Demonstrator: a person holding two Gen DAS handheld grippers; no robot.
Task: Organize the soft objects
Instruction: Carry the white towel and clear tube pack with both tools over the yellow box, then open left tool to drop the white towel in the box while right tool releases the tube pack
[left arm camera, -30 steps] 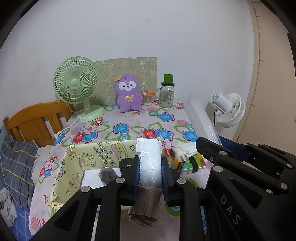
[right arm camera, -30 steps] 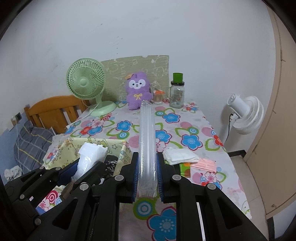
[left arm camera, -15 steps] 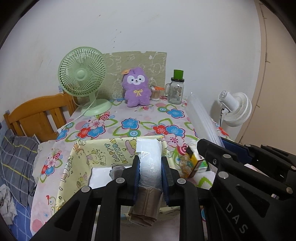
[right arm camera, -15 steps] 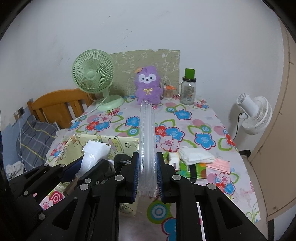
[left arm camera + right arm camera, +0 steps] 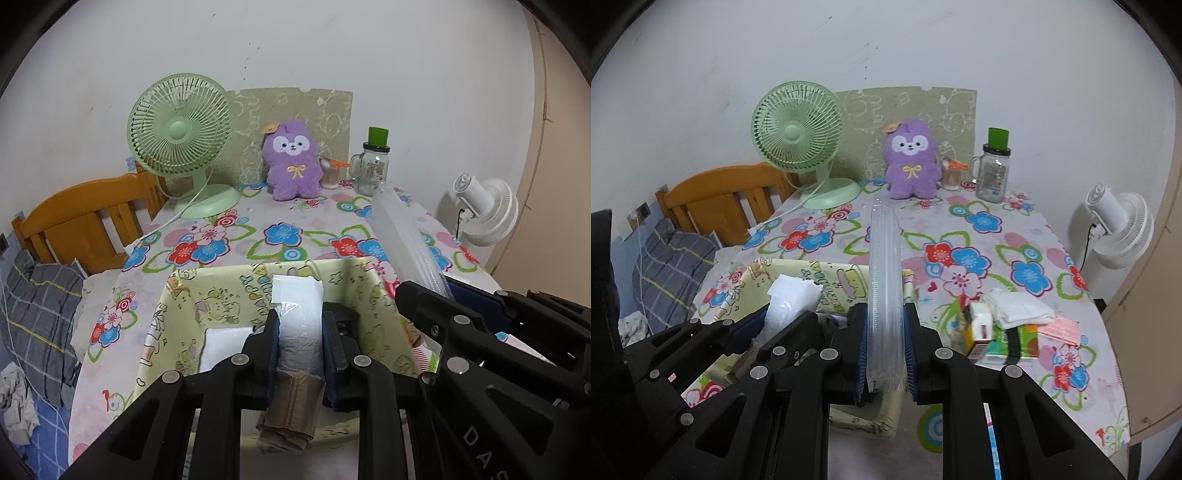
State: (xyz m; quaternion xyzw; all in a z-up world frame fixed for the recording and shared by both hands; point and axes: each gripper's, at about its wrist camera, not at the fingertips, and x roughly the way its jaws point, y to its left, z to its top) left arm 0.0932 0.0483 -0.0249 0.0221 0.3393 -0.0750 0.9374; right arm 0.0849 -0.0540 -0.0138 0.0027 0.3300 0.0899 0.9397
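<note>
I look down on a worktop [image 5: 1015,236] covered in a flowered cloth and pushed against a plain white wall. At the back of it, in the upper middle of both views, stand a green desk fan [image 5: 181,140], a purple plush toy [image 5: 293,162] and a glass jar with a green lid [image 5: 993,170]. A wooden headboard [image 5: 85,225] and grey checked bedding [image 5: 37,306] fill the left side, and a white fan [image 5: 1119,229] stands off the worktop's right edge.

In the lower middle of the left view sits a yellow fabric box [image 5: 229,295] with cartoon prints; a flat white item [image 5: 225,343] lies inside it, along with something dark that I cannot make out. My left gripper [image 5: 300,343] is clamped on a plastic-wrapped soft bundle [image 5: 297,317], held above the box's opening, a tan folded part hanging below the pads. My right gripper [image 5: 884,350] is closed on a clear zip bag [image 5: 884,266], whose edge runs up the centre of its view. To the right of it, a small carton [image 5: 979,325], white folded cloths [image 5: 1019,310] and a green pack lie on the flowered cloth.
</note>
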